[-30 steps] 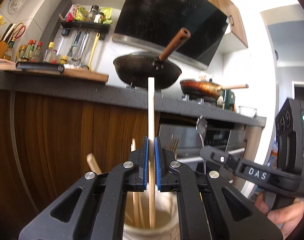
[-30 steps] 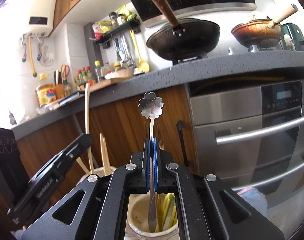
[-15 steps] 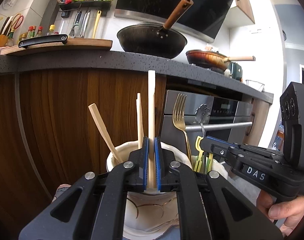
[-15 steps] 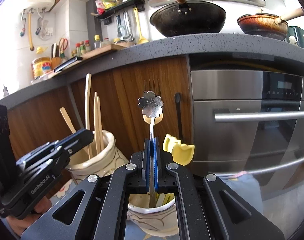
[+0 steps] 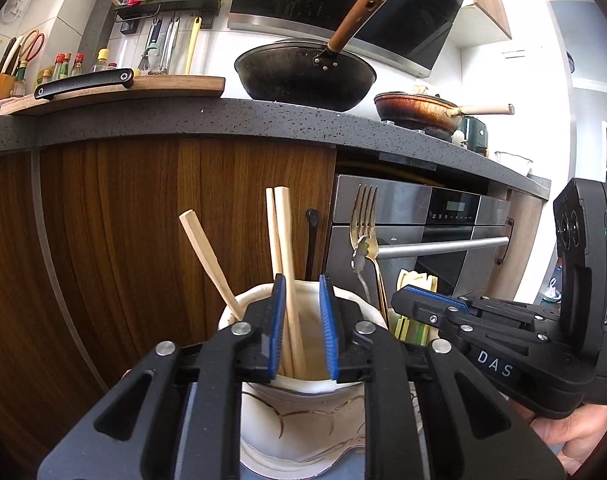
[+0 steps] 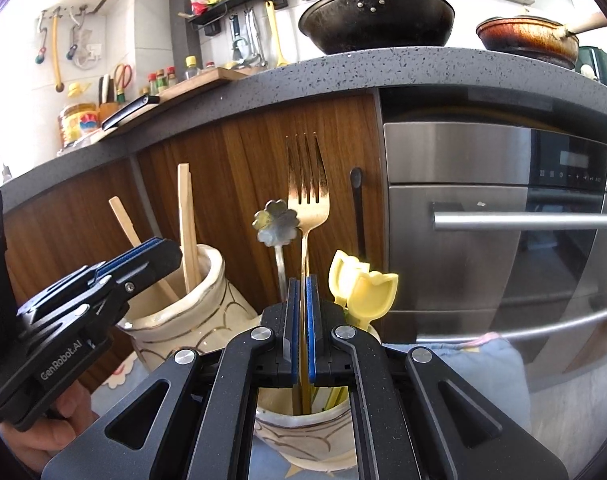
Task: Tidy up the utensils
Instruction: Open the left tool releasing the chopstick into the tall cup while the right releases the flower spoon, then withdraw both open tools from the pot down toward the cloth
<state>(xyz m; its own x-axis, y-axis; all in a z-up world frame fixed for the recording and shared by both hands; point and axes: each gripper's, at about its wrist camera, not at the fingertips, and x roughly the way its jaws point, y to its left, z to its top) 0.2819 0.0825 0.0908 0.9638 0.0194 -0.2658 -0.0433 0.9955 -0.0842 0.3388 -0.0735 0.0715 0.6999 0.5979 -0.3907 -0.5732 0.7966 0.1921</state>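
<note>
Left jaws: the left gripper (image 5: 302, 284) stands parted, its jaws having just been opening. A pale wooden chopstick (image 5: 283, 220) stands loose between the pads, inside a cream ceramic jar with gold lines (image 5: 303, 420).
Left view, done: three chopsticks are in that jar, one leaning toward 11 o'clock.
Left view, around: a gold metal fork (image 5: 363, 216) rises at 2 o'clock. The right gripper (image 5: 405, 295) crowds in from 3 o'clock.
Right jaws: closed over a second cream jar (image 6: 303, 432). A silver flower-headed spoon (image 6: 275, 222) rises at 11 o'clock, its stem passing behind one finger. I cannot tell whether it is pinched.
Right view, done: the fork and yellow tulip-shaped plastic utensils (image 6: 367, 292) at 1 o'clock sit in the jar.
Left to do: probably settling the spoon and withdrawing.
In the way: the left gripper, close at 9 o'clock.
</note>
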